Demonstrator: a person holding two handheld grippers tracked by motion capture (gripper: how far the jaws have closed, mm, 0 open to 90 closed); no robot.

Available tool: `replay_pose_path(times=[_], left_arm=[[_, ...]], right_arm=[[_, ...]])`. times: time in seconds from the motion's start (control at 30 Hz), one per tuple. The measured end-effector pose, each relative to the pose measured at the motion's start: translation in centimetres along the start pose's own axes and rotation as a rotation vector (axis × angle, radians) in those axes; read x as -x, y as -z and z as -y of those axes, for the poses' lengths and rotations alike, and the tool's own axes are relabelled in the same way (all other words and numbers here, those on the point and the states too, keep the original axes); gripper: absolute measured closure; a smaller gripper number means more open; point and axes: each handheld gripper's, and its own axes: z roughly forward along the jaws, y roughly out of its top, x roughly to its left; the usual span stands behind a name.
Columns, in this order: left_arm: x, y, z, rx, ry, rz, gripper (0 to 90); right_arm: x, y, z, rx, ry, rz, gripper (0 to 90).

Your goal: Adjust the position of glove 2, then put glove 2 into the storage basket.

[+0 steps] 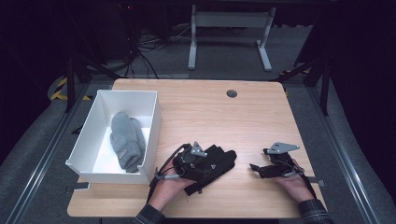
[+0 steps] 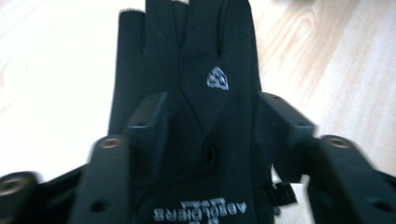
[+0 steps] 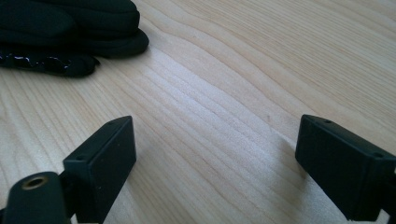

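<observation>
A pair of black gloves (image 1: 223, 157) lies stacked on the wooden table (image 1: 205, 112) near its front middle. My left gripper (image 1: 211, 164) rests over the cuff end, and a hand holds it from below. In the left gripper view the top black glove (image 2: 215, 56), with a white logo and lettering, runs between the jaws, which stand apart on either side of it without pinching it. My right gripper (image 1: 256, 169) lies low on the table to the right, pointing left. Its jaws (image 3: 215, 140) are wide open over bare wood, with the black gloves' fingertips (image 3: 70, 28) farther off.
A white box (image 1: 156, 123) stands at the table's left, holding a grey knitted item (image 1: 125, 140) that looks like gloves. A round cable grommet (image 1: 231, 93) sits near the far edge. Beyond the table are a desk frame and cables on the floor.
</observation>
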Motion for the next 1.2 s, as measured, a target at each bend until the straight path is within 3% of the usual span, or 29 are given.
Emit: replay_pose_path(times=[0.1, 0.2, 0.63, 0.7, 0.83, 1.03, 1.1, 1.2], left_arm=[[0.1, -0.6, -0.6, 0.007, -0.015, -0.031, 27.8], [0.0, -1.3, -0.9, -0.003, -0.025, -0.047, 21.0], [-0.9, -3.4, -0.8, -0.054, -0.038, -0.07, 15.6], [-0.9, -3.6, -0.8, -0.077, -0.05, -0.071, 15.9], [-1.2, -4.0, -0.6, -0.097, -0.034, -0.039, 17.1], [-1.4, -4.2, -0.3, -0.094, -0.015, -0.01, 22.9], [-1.5, -4.2, -0.3, -0.09, -0.011, -0.005, 29.7], [-1.4, -3.8, -0.3, -0.093, -0.029, 0.036, 42.3]], right_arm=[[0.0, 0.0, 0.0, 0.0, 0.0, 0.001, 12.4], [0.0, 0.0, 0.0, -0.001, -0.001, 0.001, 12.4], [0.0, 0.0, 0.0, -0.001, -0.001, 0.001, 12.2], [0.0, 0.0, 0.0, -0.001, -0.002, 0.002, 12.1], [0.0, 0.0, 0.0, -0.001, -0.001, 0.002, 12.1], [0.0, 0.0, 0.0, -0.001, -0.001, 0.002, 12.1], [0.0, 0.0, 0.0, -0.001, -0.001, 0.003, 12.1], [0.0, 0.0, 0.0, -0.001, -0.001, 0.003, 12.1]])
